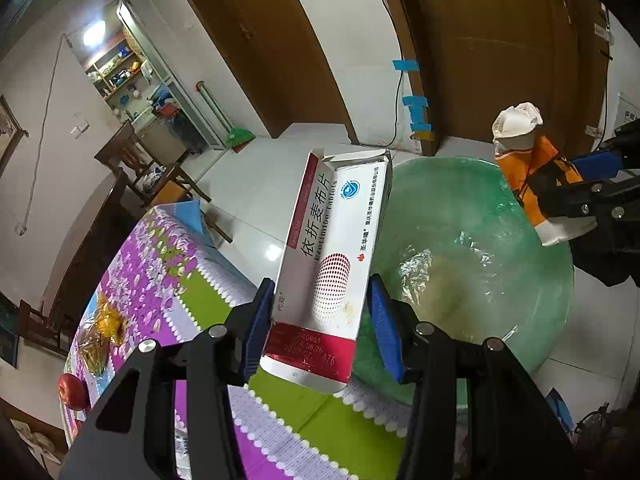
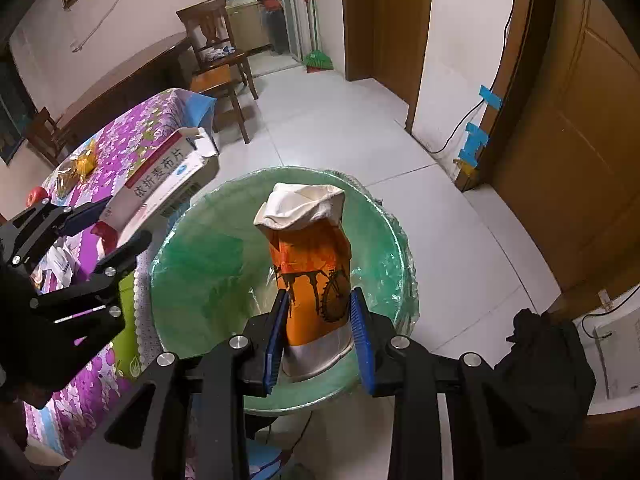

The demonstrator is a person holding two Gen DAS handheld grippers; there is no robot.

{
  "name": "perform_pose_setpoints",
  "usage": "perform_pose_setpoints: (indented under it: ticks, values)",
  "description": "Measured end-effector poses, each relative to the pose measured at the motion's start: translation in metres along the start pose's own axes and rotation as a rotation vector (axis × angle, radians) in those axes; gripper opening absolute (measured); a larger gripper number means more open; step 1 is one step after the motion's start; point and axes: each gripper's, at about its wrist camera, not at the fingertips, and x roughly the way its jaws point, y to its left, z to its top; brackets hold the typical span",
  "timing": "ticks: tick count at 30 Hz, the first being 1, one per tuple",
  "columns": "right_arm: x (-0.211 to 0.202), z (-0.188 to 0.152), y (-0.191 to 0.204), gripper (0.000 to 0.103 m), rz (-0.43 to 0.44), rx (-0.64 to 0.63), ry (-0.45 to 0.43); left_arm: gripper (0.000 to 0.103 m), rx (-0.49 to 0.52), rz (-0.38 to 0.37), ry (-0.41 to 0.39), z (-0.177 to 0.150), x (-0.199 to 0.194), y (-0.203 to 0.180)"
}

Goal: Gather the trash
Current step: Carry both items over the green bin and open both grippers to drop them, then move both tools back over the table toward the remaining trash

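Trash collection, 2 items in hand, neither yet dropped: left gripper (image 1: 320, 320) clamped on an opened pill box (image 1: 332, 256), its blue pads pressed on the box's long sides, the box held over the near-left rim of the bin (image 2: 384, 216); right gripper (image 2: 320, 332) clenched on a crumpled orange paper cup (image 2: 310, 276) with white tissue (image 2: 300, 204) stuffed in its mouth, held upright directly above the bin's opening. Bin: round, lined with a green plastic bag (image 1: 500, 216), standing on the floor just beside the table; inside it, at the bottom, what looks like crinkled foil (image 1: 416, 268) and a brownish smear, so some refuse seems to be in already. Judged state: both pieces brought to the bin, release pending for each. Left on the table (image 1: 168, 264), away from the bin: a gold wrapper (image 1: 108, 324) and a clear crumpled wrapper (image 1: 94, 350) next to it, likely still to collect; a red apple (image 1: 72, 392) beyond them, probably not trash. Surface: table covered in a purple floral cloth with green and white patches. Room: pale tiled floor (image 2: 340, 120) around the bin; wooden chairs (image 2: 216, 56) past the table from the bin; brown doors (image 2: 580, 140) on the bin's far side, with blue tape and a cable on 1 frame; a green broom (image 2: 316, 56) leaning by a doorway to a shelved kitchen area, well apart from the bin
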Motion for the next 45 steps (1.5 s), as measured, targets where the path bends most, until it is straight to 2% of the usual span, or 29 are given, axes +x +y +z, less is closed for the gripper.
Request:
perform_pose_setpoints:
  ticks: [7,9,11,12,15,23,30,36,43,45]
  values:
    - [0.015,0.004,0.003,0.033,-0.008,0.002,0.034,0.048,0.010,-0.003,0.015,0.006,0.014,-0.005]
    - [0.020,0.008,0.003,0.040,-0.010,0.005,0.035,0.054,0.010,-0.017,0.020,0.008,0.018,-0.003]
    - [0.026,0.011,0.002,0.043,-0.008,0.020,0.038,0.070,-0.004,-0.022,0.027,0.008,0.019,-0.001]
    - [0.028,0.011,0.002,0.043,-0.016,0.021,0.036,0.070,-0.020,-0.018,0.020,0.008,0.018,0.002]
    - [0.033,0.011,0.005,0.043,-0.022,0.016,0.042,0.070,-0.036,-0.048,0.025,0.006,0.017,0.005]
    - [0.030,0.004,0.000,0.043,-0.034,0.022,0.048,0.070,-0.027,-0.045,0.028,0.001,0.017,0.000]
    - [0.026,-0.008,-0.004,0.043,-0.033,0.048,0.041,0.070,-0.081,-0.040,0.006,-0.005,0.004,0.004]
    - [0.016,-0.027,0.006,0.043,-0.041,0.064,-0.063,0.074,-0.158,0.021,-0.013,-0.032,-0.010,0.013]
    - [0.002,-0.060,0.059,0.044,-0.052,0.011,-0.266,0.077,-0.264,0.110,-0.031,-0.082,-0.031,0.045]
    - [-0.002,-0.067,0.078,0.049,-0.059,-0.023,-0.328,0.077,-0.283,0.137,-0.032,-0.100,-0.039,0.058]
